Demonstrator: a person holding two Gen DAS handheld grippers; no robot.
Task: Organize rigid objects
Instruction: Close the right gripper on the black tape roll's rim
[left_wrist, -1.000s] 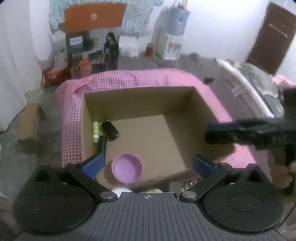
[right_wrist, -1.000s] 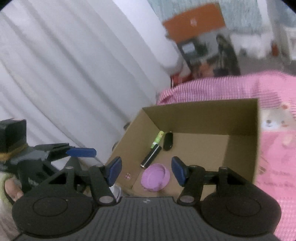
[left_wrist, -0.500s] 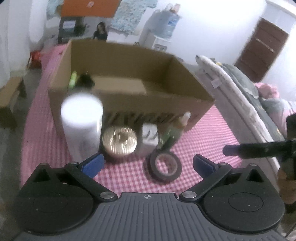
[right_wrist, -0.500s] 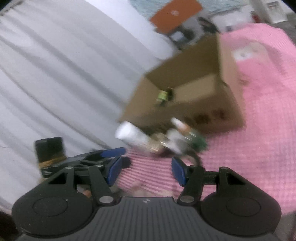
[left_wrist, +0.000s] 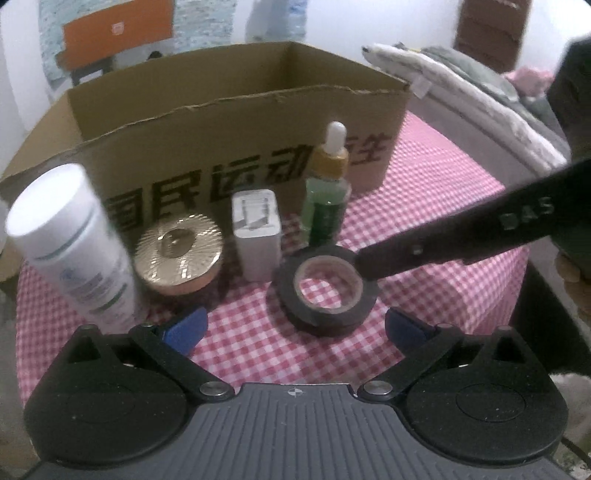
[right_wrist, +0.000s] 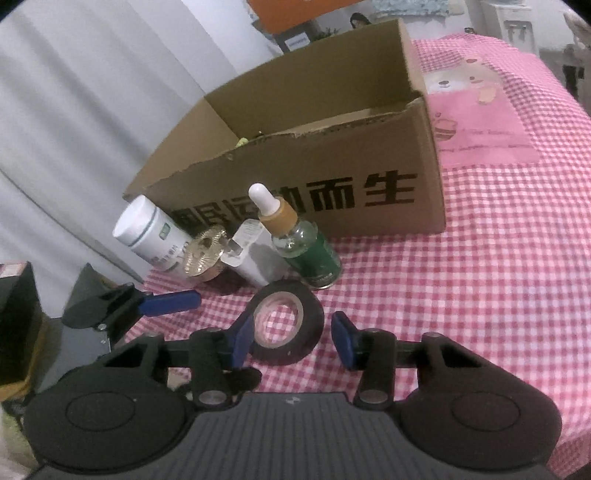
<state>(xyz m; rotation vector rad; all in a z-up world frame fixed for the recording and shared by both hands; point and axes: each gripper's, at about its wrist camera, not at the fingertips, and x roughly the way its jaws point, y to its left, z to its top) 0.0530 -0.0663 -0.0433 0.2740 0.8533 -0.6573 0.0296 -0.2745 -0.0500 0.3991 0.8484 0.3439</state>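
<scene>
Nearest the right wrist camera, the right gripper (right_wrist: 291, 341) is straddling the roll of black tape (right_wrist: 286, 321), which is lying flat on the pink checked cloth (right_wrist: 480, 295). Its jaws have just been closing and are standing at a middling width, with the roll between them. The left blue pad (right_wrist: 242, 338) is sitting against or just in front of the roll's left edge; whether it is touching cannot be told. The right pad is standing a little clear of the roll's right edge, so the roll is not being gripped.

In the left wrist view, the left gripper (left_wrist: 293, 328) is holding its fingers wide with nothing between them, and the tape roll (left_wrist: 327, 291) is lying just beyond the fingertips, nearer the right one. One dark finger of the right gripper is reaching in from the right, its tip lying over the roll's upper right rim.

Just behind the roll, a row of things is standing along the box front: a white cylindrical bottle (left_wrist: 74, 247) at the left, a gold-lidded round jar (left_wrist: 179, 254), a white charger block (left_wrist: 256, 232), and a green dropper bottle (left_wrist: 327, 192) with a white bulb.

Behind them, the open cardboard box (left_wrist: 236, 122) with black printed characters is sitting on the cloth. Something yellow-green is just showing over the box's torn near edge in the right wrist view.
</scene>
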